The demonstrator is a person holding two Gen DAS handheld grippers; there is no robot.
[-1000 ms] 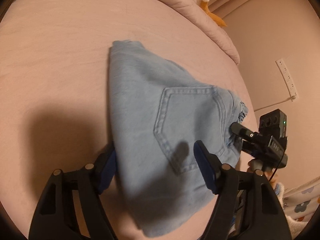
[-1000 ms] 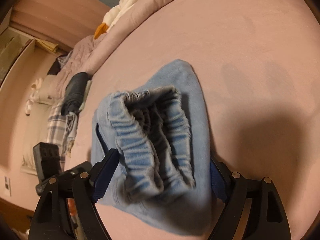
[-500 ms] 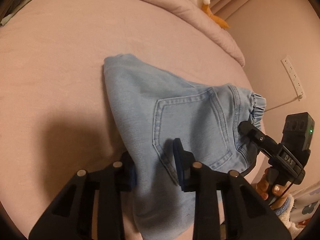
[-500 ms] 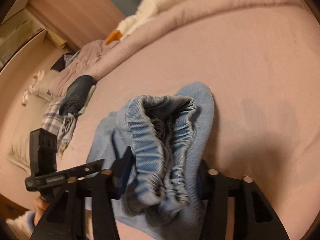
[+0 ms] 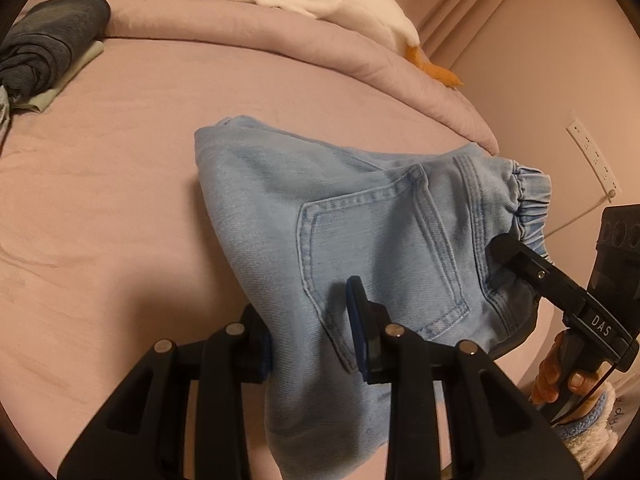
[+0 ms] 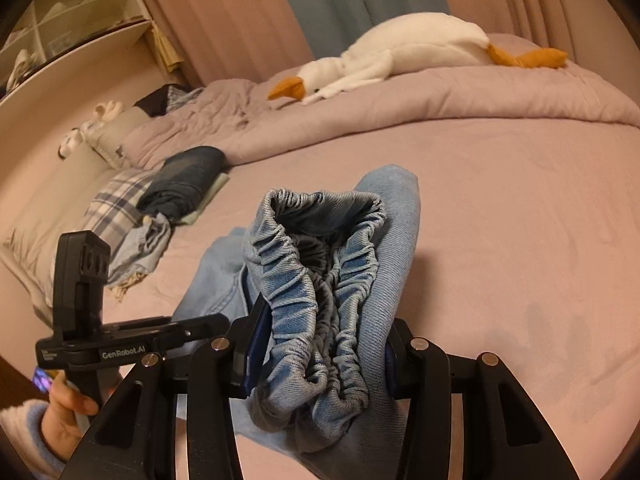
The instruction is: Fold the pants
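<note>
You have one pair of light blue denim pants (image 5: 360,240), folded into a bundle and partly lifted off the pink bed (image 5: 120,200); the far end rests on the sheet. There are two claws. Your left claw (image 5: 312,332) is clamped on the near denim edge beside the back pocket, its blue pads (image 5: 360,328) pressing the cloth. Your right claw (image 6: 320,356) is closed on the gathered elastic waistband (image 6: 320,264), which bunches up between its jaws. Both claws have just been closing, with the fabric between them.

Writing you can read: "DAS" on the right claw as seen from the left camera, and "GenRobot.AI" on the left claw as seen from the right camera.

At the far side lies one white plush goose (image 6: 400,48) on the rolled duvet (image 6: 440,96), and to the left one dark folded garment (image 6: 188,180) near one plaid cloth (image 6: 112,208).
</note>
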